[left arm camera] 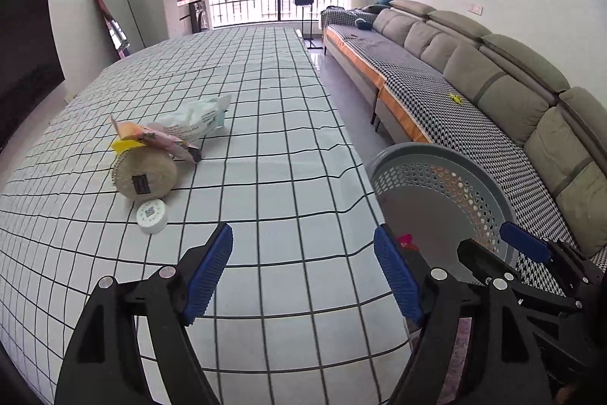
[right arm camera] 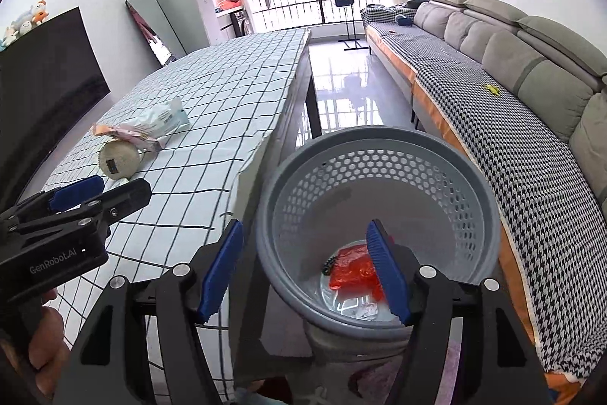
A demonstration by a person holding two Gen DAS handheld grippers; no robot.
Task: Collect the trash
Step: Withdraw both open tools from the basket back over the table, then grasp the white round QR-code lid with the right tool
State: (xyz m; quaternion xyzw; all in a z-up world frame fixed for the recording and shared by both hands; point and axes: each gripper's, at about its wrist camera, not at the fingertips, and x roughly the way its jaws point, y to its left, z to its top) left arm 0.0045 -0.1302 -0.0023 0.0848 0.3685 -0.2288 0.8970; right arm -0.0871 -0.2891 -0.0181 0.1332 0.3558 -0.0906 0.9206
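Lying on the checked surface (left arm camera: 265, 139) are two wrappers, one pouch (left arm camera: 146, 173) and one white puck (left arm camera: 151, 210); one basket (right arm camera: 379, 154) holds red trash (right arm camera: 354, 270). Left tongs (left arm camera: 303, 272) and right tongs (right arm camera: 305, 270) both gape wide, holding nothing.

Left gripper (left arm camera: 303, 264) jaws apart over table (left arm camera: 265, 139) — wrappers (left arm camera: 182, 128) beyond.

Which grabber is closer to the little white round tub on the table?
Left. The left gripper hovers over the table just short of the white tub; the right gripper is off the table, above the gray basket.
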